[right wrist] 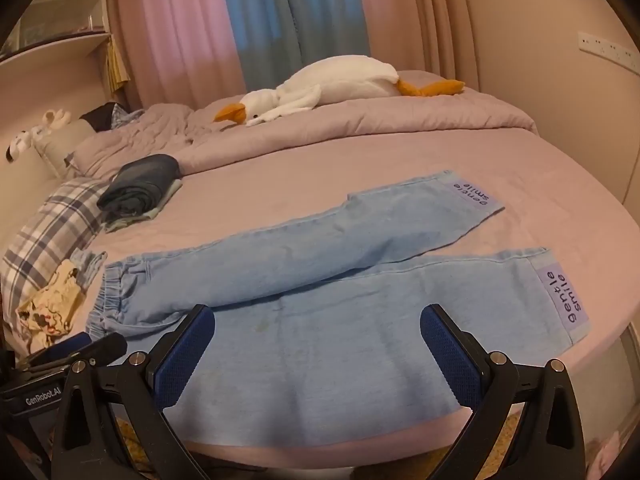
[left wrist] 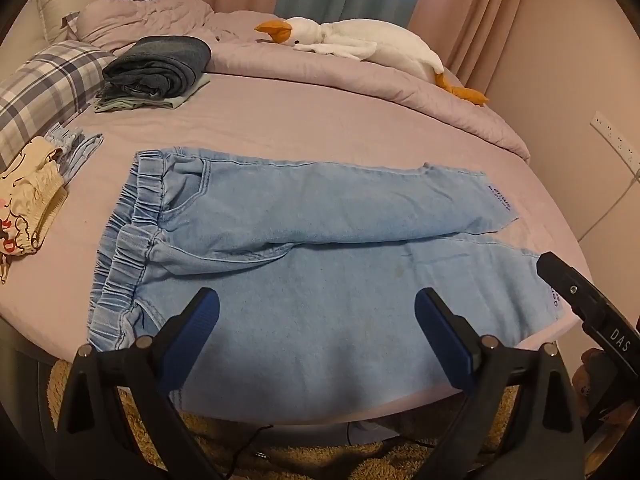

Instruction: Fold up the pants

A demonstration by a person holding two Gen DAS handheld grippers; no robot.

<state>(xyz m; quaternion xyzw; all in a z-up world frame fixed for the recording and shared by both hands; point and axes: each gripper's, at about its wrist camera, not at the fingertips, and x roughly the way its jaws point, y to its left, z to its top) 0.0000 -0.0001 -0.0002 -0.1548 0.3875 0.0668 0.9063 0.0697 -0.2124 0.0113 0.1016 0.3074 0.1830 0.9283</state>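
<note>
Light blue denim pants (left wrist: 320, 240) lie flat across the pink bed sheet, elastic waistband (left wrist: 132, 240) at the left and both legs stretched to the right. The right wrist view shows the same pants (right wrist: 340, 288), with purple "gentle smile" patches at the cuffs (right wrist: 564, 300). My left gripper (left wrist: 316, 312) hovers over the near leg close to the waistband, wide open and holding nothing. Also wide open, my right gripper (right wrist: 316, 336) hangs over the near leg toward the cuff end. Its black body (left wrist: 580, 300) shows at the right of the left wrist view.
A stack of folded dark jeans (left wrist: 160, 68) sits at the back left, beside a plaid pillow (left wrist: 44, 88). Crumpled cream and pale blue clothes (left wrist: 28, 200) lie left of the waistband. A white goose plush (left wrist: 360, 48) rests on the quilt. The bed edge (left wrist: 320, 412) is just under the grippers.
</note>
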